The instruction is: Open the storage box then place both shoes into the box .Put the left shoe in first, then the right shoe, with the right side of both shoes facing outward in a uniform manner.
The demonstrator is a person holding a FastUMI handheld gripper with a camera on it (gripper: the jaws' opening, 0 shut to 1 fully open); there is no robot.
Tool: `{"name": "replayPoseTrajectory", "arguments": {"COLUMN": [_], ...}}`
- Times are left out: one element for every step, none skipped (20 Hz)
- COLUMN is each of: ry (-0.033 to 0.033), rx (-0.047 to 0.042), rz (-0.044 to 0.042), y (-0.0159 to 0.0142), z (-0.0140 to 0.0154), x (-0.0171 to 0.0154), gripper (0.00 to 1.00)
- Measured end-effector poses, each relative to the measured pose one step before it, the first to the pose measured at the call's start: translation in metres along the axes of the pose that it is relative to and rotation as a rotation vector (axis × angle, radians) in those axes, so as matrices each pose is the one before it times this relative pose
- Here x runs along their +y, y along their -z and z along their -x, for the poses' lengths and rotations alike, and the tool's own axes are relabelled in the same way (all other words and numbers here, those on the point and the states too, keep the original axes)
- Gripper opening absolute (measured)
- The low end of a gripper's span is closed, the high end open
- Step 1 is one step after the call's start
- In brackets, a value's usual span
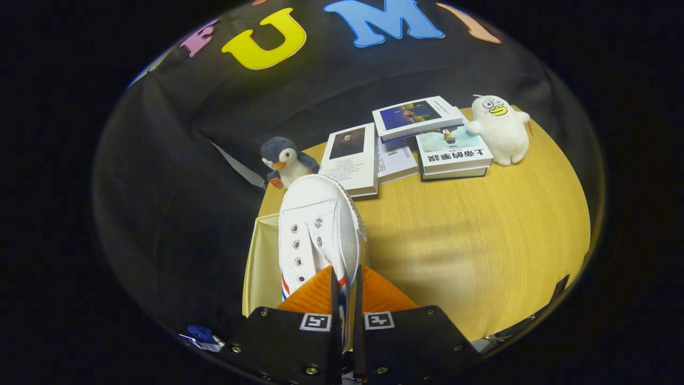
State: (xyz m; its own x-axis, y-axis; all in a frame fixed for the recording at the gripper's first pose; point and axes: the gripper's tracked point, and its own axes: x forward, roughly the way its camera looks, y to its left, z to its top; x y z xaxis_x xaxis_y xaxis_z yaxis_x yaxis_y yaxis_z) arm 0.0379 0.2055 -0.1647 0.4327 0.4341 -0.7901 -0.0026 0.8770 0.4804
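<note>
A white canvas shoe (315,224) with metal eyelets and a red and blue stripe hangs lifted above the wooden table (481,235), toe pointing away from me. My gripper (346,289) is shut on the shoe's upper edge near the lace opening, both fingers pressing a thin wall of canvas between them. Below the shoe, at the table's left edge, stands a pale, cream-coloured box wall (262,267); its inside is hidden by the shoe and my fingers.
A grey penguin plush (286,160) sits at the table's far left corner. Several books (406,141) lie spread along the far edge. A white duck plush (499,128) stands beyond them at the far right.
</note>
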Motion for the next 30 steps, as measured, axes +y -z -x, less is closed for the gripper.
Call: {"name": "replayPoseTrajectory", "arguments": {"ry": [0.00409,0.005,0.00209,-0.00108,-0.00207,-0.00282,0.00002,0.0049,0.00901,0.01469,0.02185,0.02635,0.02432,0.01961,0.01002,-0.00016,-0.01774,-0.02442,0.00439,0.0058,0.01178,-0.00433,-0.03131,-0.00037,0.0213,0.02277,0.00872,-0.00275,-0.00367,-0.00056], "rx": [0.00315,0.0028,0.00542,0.00844,0.0056,0.00661,0.00913,0.00577,0.00555,0.00534,0.00538,0.00668,0.00776,0.00757,0.00508,0.00258,0.00006,-0.01115,-0.01798,-0.01139,-0.01457,-0.01617,-0.01969,-0.01964,-0.01966,-0.02468,-0.02672,-0.02486,-0.02628,-0.02653], "rz": [0.0072,0.00471,0.00372,0.00248,0.0041,0.00618,0.0055,0.00613,0.00891,0.01096,0.00779,0.00899,0.00635,0.00658,0.00364,0.00159,-0.00135,-0.00513,0.00335,0.01542,0.02453,0.02492,0.00994,0.01546,0.02431,0.02582,0.0149,0.00176,-0.00491,-0.00614], "y": [0.00174,0.00135,0.00251,0.0024,0.00228,0.00257,0.00242,0.00137,0.00206,0.00211,0.00233,0.00281,0.00335,0.00285,0.00252,0.00172,0.00248,-0.00353,-0.00264,-0.0013,-0.00112,-0.00148,-0.00093,-0.00355,-0.00099,-0.00476,-0.00348,-0.00453,-0.00468,-0.00644], "z": [-0.00375,-0.00465,-0.00514,-0.00522,-0.0051,-0.00489,-0.00525,-0.00538,-0.00489,-0.00562,-0.00626,-0.00555,-0.00567,-0.00521,-0.0045,-0.00433,-0.0008,-0.00092,0.00186,0.00174,0.00363,0.0058,0.00392,0.00233,0.01268,0.0101,0.00683,0.00854,0.00961,0.01029], "x": [0.00428,0.00453,0.00539,0.00582,0.00601,0.00629,0.00479,0.0038,0.00275,0.00055,-0.00229,-0.00343,-0.00307,-0.00295,-0.00075,0.00179,0.0058,0.00769,0.00025,0.00014,-0.00028,0.00162,0.00889,0.00157,-0.00697,-0.00774,-0.00411,-0.00334,-0.00524,-0.00652], "gripper": [0.08,0.08,0.08,0.08,0.08,0.08,0.08,0.08,0.08,0.08,0.08,0.08,0.08,0.08,0.08,0.08,0.12,0.25,0.38,0.41,0.5,0.5,0.69,0.88,0.99,0.99,1.0,1.0,1.0,1.0]}}
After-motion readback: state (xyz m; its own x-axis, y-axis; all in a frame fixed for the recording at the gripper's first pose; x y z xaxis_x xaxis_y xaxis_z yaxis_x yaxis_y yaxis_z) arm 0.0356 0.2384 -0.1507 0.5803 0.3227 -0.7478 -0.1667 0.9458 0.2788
